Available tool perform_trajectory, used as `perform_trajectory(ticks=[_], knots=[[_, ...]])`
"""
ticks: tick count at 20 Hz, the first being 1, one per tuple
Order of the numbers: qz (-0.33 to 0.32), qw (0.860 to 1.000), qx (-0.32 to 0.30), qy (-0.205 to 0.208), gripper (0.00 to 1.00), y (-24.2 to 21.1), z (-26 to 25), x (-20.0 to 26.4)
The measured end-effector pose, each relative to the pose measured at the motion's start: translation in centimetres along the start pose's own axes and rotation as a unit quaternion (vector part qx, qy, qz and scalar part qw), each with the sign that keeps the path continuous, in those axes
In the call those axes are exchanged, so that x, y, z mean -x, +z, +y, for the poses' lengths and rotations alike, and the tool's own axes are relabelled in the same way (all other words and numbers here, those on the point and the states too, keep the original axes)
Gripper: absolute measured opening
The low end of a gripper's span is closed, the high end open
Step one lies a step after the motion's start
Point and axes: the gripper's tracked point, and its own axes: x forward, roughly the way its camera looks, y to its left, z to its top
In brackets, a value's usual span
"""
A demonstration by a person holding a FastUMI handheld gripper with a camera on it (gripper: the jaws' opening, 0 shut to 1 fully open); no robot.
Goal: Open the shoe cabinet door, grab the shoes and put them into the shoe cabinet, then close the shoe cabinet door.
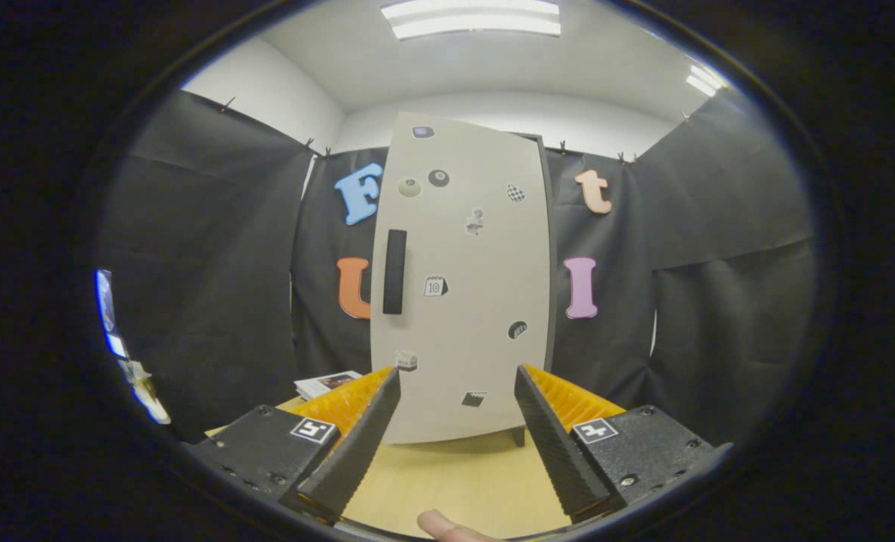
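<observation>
- Pale grey and tall, the flat-fronted shoe cabinet door [462, 278] stands upright on the light wooden bench [455, 482], dotted with small stickers [438, 178] and carrying a black vertical bar handle [394, 272] near its left edge.
- I judge the door closed, or very nearly so: its face hides the inside, and only a thin dark edge of the cabinet body [550, 263] shows along its right side.
- No shoes lie on the bench within my sight, so this scene fits either a cabinet waiting to be opened or one shut again with the pair inside; I cannot tell which.
- My gripper [458, 384] hangs released, jaws spread wide and clasping nothing, the lower door framed between the two fingertips and well beyond them.
- Pose: held low over the bench, level, aimed square at the door's middle, with the handle up and to the left of the left finger [357, 444].
- A person's fingertip [447, 527] pokes in just beneath the jaws.
- Any handle work would go best by lifting and sliding left until the bar sits between the fingers, then closing squarely across it; a skewed bite may slip off.
- A white booklet [327, 384] lies on the bench beside the cabinet's left foot.
</observation>
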Motion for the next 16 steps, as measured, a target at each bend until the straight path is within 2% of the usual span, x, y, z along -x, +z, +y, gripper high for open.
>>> perform_trajectory(ticks=[8,16], knots=[[-0.01,1.0,0.005,-0.013,0.99,-1.7,-0.6,0.1],[-0.027,0.999,0.006,-0.036,0.99,-0.5,-2.8,1.3]])
